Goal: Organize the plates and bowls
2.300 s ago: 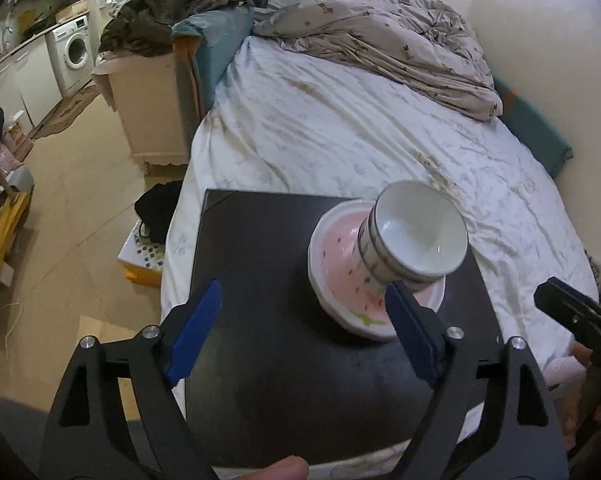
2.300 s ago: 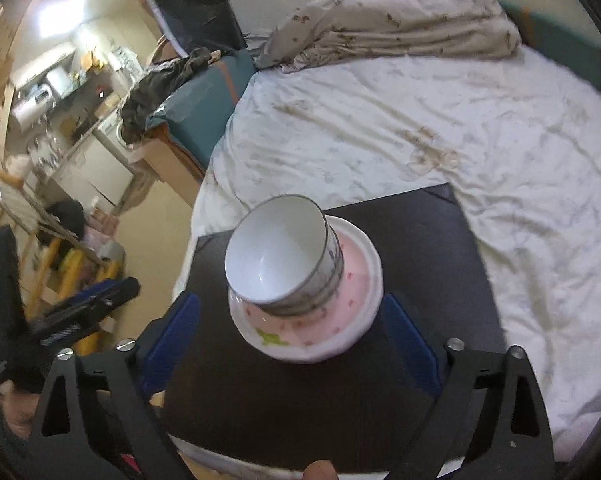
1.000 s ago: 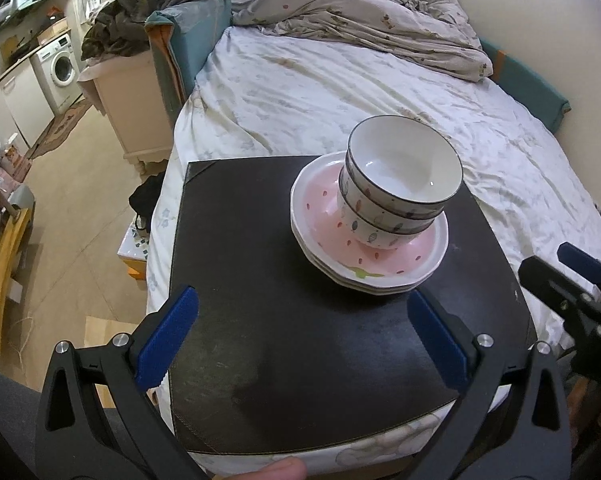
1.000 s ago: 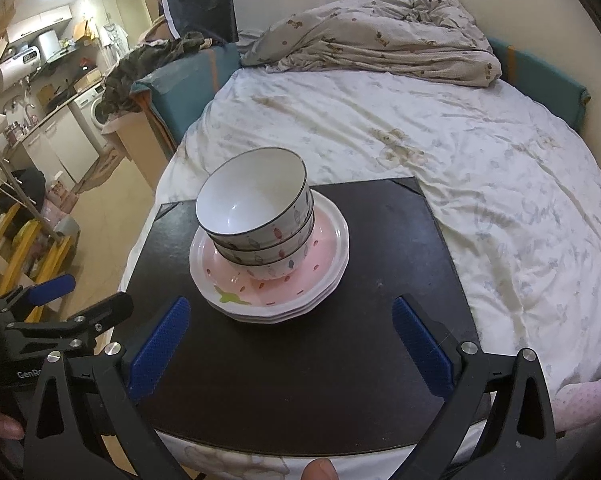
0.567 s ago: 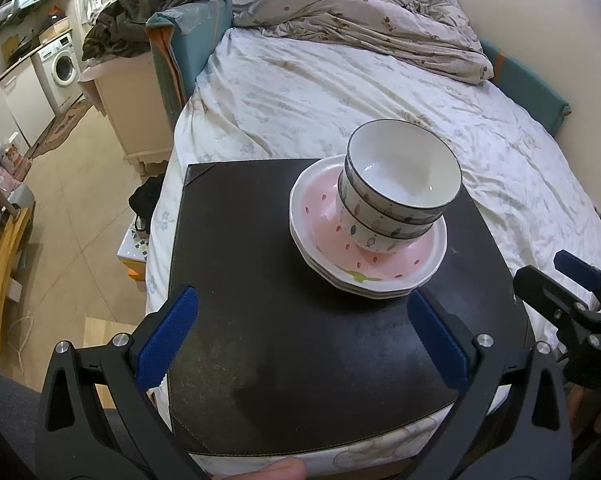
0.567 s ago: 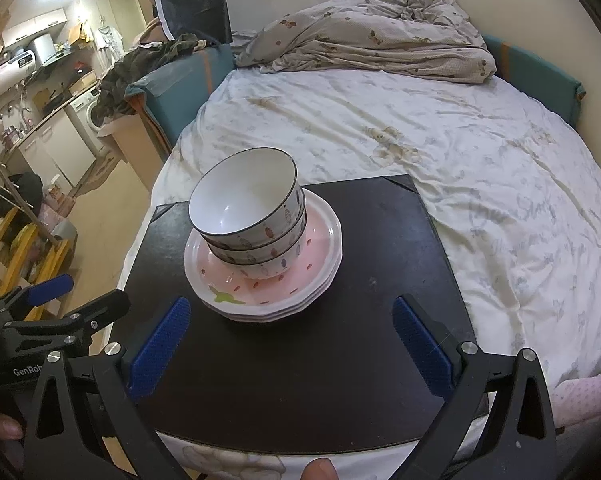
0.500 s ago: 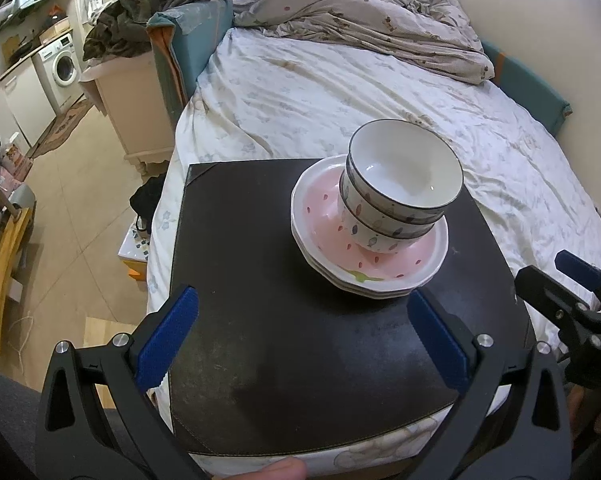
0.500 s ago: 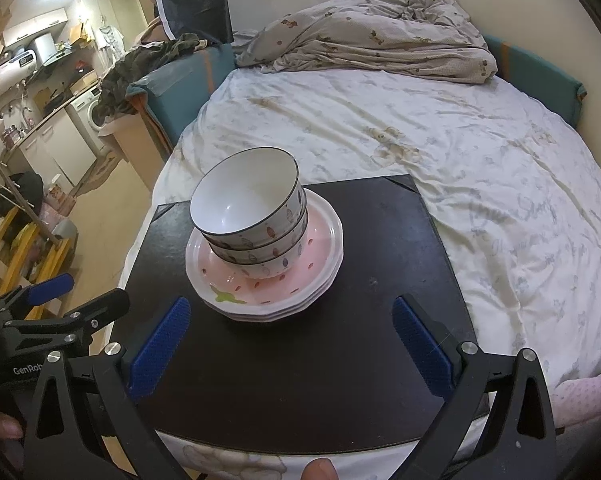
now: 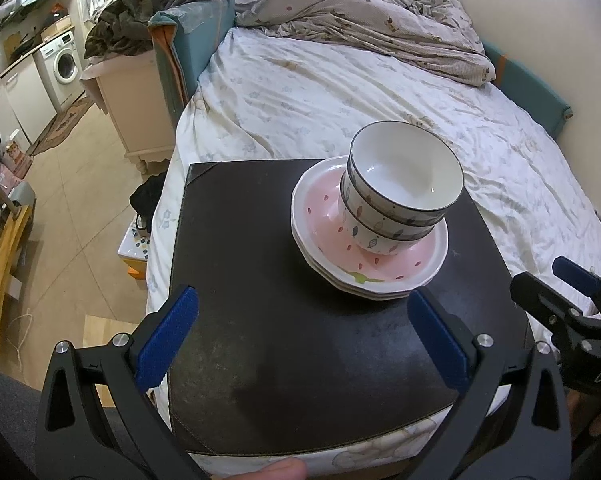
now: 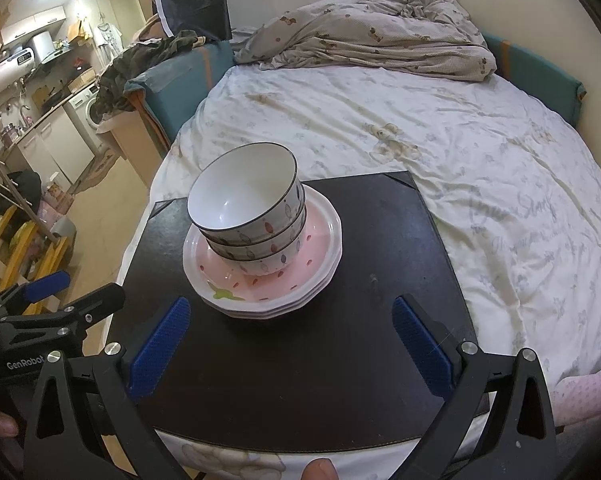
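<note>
A stack of white patterned bowls (image 9: 400, 196) (image 10: 248, 208) stands nested on a stack of pink-and-white plates (image 9: 324, 216) (image 10: 316, 256). The plates sit on a black mat (image 9: 260, 320) (image 10: 380, 240) at the foot of a bed. My left gripper (image 9: 300, 332) is open and empty, held back above the mat's near edge. My right gripper (image 10: 288, 344) is also open and empty, near the mat's front. Each gripper also shows in the other's view: the right one (image 9: 556, 292) at the right edge, the left one (image 10: 60, 292) at the left.
The bed (image 9: 340, 88) with a white sheet and a crumpled duvet (image 10: 372, 48) extends behind the mat. A teal sofa arm (image 9: 188, 40) with clothes, a bedside cabinet (image 9: 132, 112) and kitchen units stand to the left. Bare floor (image 9: 80, 240) lies left of the bed.
Both grippers have drawn back from the stack since 2.3 s ago, when they were close beside it. Over the last second almost nothing has moved.
</note>
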`<state>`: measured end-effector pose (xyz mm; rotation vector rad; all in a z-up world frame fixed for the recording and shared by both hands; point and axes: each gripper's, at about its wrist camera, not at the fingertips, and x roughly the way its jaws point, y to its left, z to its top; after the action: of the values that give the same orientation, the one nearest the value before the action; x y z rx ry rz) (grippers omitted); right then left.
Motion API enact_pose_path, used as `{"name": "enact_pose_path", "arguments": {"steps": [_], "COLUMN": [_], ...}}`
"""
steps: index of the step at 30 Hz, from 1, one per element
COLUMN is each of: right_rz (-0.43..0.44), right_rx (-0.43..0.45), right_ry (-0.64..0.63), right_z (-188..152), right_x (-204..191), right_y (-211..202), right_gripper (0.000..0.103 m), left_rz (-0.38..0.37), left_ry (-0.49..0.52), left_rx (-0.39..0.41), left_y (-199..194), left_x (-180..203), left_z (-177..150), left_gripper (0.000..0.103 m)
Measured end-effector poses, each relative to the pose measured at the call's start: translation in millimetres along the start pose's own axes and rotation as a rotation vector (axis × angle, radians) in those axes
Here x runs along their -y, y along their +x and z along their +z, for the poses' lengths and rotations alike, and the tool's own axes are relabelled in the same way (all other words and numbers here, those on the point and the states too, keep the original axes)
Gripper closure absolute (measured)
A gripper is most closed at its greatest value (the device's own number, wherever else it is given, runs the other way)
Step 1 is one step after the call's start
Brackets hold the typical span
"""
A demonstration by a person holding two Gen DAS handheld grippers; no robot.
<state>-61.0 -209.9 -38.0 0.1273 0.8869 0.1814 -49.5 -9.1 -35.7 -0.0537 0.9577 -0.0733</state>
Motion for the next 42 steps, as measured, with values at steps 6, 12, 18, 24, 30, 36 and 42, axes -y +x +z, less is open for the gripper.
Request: {"name": "enact_pose_path", "arguments": {"steps": [6,12,18,24,30,36,42], "right_rz": [0.001,0.013,0.012,0.011,0.008,0.007,0.006], "right_rx": [-0.003,-0.005,-0.004,-0.002,-0.006,-0.004,-0.005], "right_ry": [0.003,0.009,0.005,0.009,0.012,0.013,0.013], "right_z": [-0.4,-0.1,0.3,0.5,0.8,1.1,1.0], "right_x": [2.3,3.3,3.9,4.3,6.7,6.3,6.3], "right_y": [1.5,2.1,2.6,1.9,2.7,0.9,1.0], "right_gripper": [0.000,0.000,0.000,0.000,0.000,0.000,0.000], "left_rz": [0.003,0.003,0.002,0.001,0.001,0.003,-0.006], "left_ry": [-0.002,-0.007,-0.007,0.000,-0.004,-0.001,-0.001], "left_rx": [0.001,0.005,0.006,0.003,0.006,0.010,0.013], "left_y": [-0.3,-1.1,-1.1,-1.3,-1.8,-2.8,-3.5], "left_x": [0.4,0.3,0.5,2.4,3.0,2.1,1.6], "left_z": [-0.1,0.7,0.6,0.7,0.6,0.9,0.9], "left_gripper": [0.000,0.000,0.000,0.000,0.000,0.000,0.000]}}
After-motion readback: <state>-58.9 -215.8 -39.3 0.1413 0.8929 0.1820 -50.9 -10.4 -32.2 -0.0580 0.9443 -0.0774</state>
